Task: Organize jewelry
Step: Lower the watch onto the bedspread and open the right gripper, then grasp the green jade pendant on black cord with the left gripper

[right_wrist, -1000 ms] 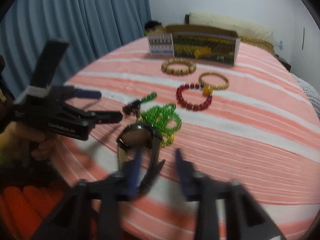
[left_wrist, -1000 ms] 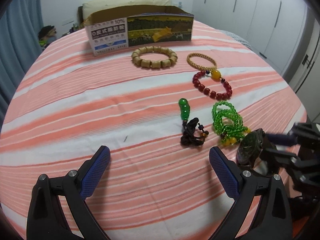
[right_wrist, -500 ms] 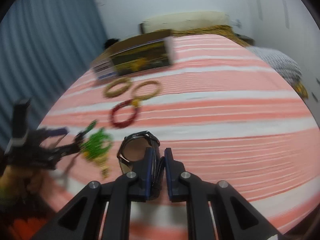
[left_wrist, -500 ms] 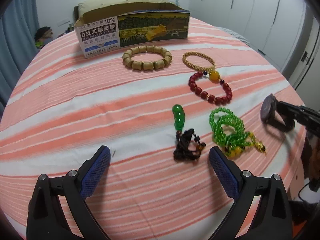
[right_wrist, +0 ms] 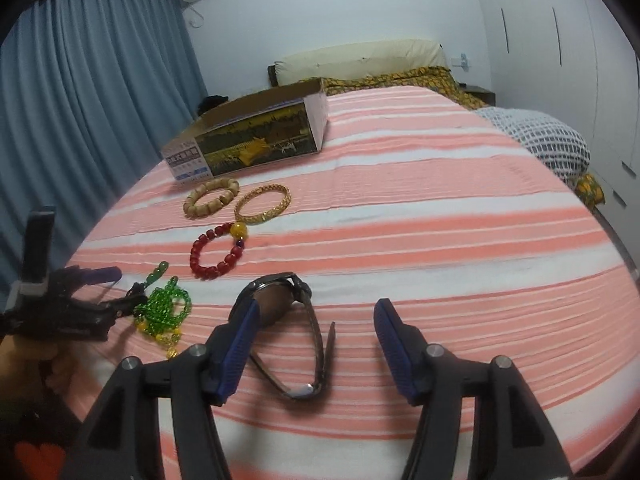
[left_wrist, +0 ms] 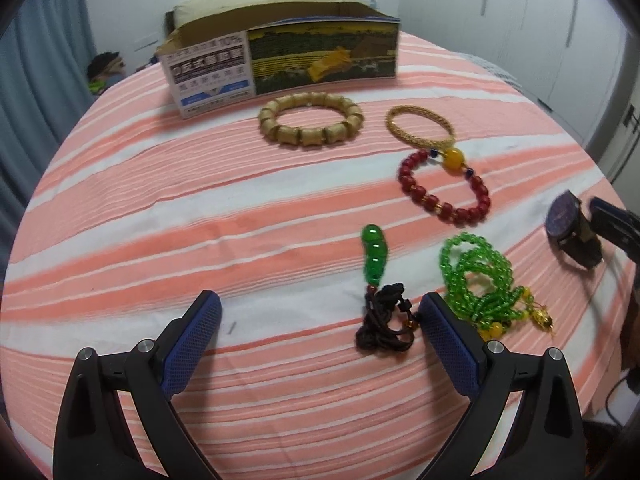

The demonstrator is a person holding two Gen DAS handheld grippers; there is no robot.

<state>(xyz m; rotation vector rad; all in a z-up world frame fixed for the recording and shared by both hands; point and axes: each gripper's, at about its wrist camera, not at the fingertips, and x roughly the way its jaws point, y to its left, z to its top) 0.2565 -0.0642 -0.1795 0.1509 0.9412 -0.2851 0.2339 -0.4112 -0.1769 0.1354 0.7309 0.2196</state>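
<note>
Left wrist view: bed under a pink-and-white striped sheet [left_wrist: 168,216]; blue curtain left, white wardrobe doors right; open cardboard box [left_wrist: 280,60] at the far end, inside hidden; just before the box a wooden bead bracelet [left_wrist: 311,123] and a gold bangle [left_wrist: 420,130]; nearer than those, a red bead bracelet [left_wrist: 444,190], a green pendant on black cord [left_wrist: 378,288], green beads [left_wrist: 476,280]; left gripper [left_wrist: 320,328] spread wide, holding nothing.

Right wrist view: same sheet [right_wrist: 440,220], pillow beyond the box [right_wrist: 256,136]; right gripper [right_wrist: 316,344] with jaws just opened, the black watch [right_wrist: 288,312] lying released on the sheet between them, well short of the box.
</note>
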